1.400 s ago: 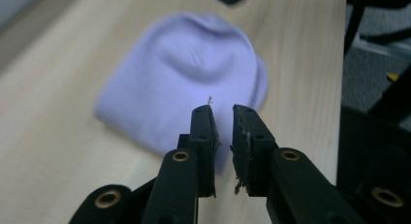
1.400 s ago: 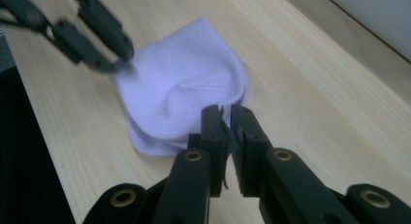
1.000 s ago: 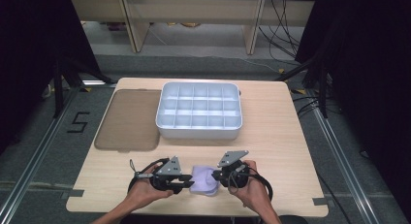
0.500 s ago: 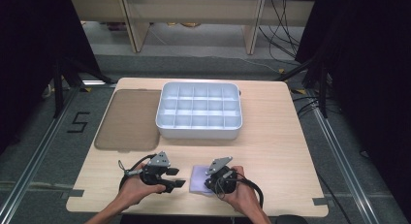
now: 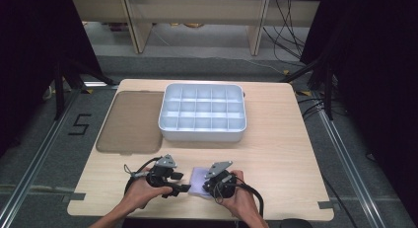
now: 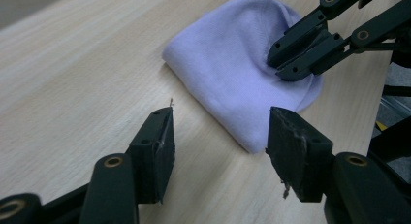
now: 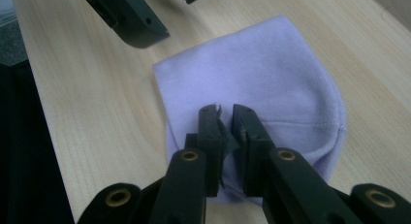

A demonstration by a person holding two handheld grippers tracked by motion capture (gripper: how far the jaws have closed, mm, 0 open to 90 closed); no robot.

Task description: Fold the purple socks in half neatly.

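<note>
Cloth: a folded lilac cloth (image 5: 199, 181) lies flat on the wooden table (image 5: 276, 154), near the front edge, between the two hands.
Left gripper: the left gripper (image 6: 220, 132) sits low over the bare wood just beside the cloth's folded edge – its jaws stand apart with nothing between them, having just been opening; the pads touch no fabric.
Right gripper: the right gripper (image 7: 224, 122) is pressed onto the cloth, jaws drawn nearly together with a small pinch of lilac fabric caught between the pads – a grip on the cloth.
Hands: the left hand (image 5: 143, 191) and the right hand (image 5: 241, 201) come in from the bottom of the high view, close together.
Tray: a pale divided tray (image 5: 203, 132) stands farther back at mid-table, well apart from the cloth.
Lid: a brown translucent lid (image 5: 130, 122) lies flat just to the tray's left.
</note>
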